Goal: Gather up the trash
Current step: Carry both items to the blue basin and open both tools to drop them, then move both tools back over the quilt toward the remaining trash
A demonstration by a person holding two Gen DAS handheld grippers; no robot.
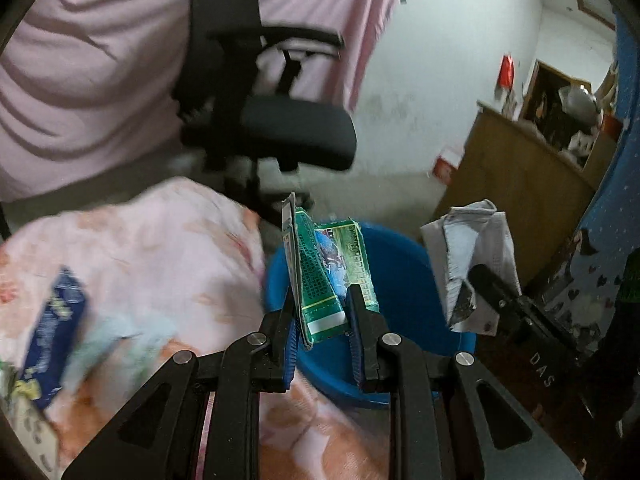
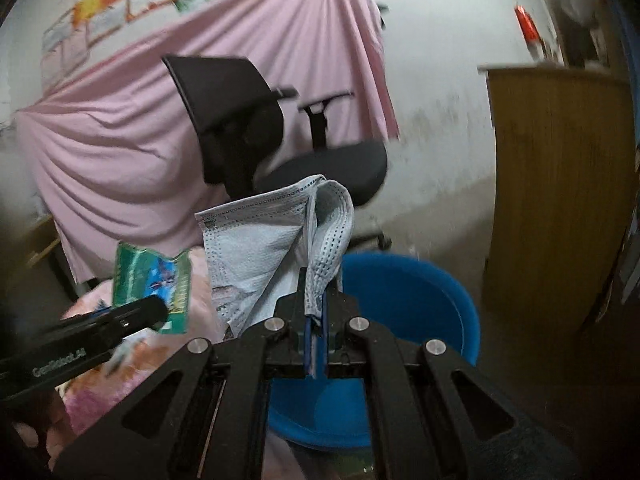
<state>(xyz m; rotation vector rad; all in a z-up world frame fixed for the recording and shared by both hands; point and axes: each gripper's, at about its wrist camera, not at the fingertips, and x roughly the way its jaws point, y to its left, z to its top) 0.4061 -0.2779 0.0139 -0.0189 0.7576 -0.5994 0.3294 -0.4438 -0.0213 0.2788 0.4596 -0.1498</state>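
Observation:
My left gripper (image 1: 320, 300) is shut on a green and blue snack wrapper (image 1: 324, 272) and holds it above the blue bin (image 1: 404, 276). My right gripper (image 2: 316, 304) is shut on a crumpled light-blue face mask (image 2: 264, 240) and holds it over the near rim of the same bin (image 2: 408, 300). In the left wrist view the mask (image 1: 472, 248) and right gripper show at the right, over the bin's right rim. In the right wrist view the wrapper (image 2: 152, 280) and left gripper show at the left.
A bed with a pink floral cover (image 1: 160, 248) lies left of the bin, with a dark blue packet (image 1: 52, 332) on it. A black office chair (image 2: 260, 132) stands behind the bin. A wooden cabinet (image 2: 560, 200) stands at the right. A pink sheet (image 2: 140, 120) hangs behind.

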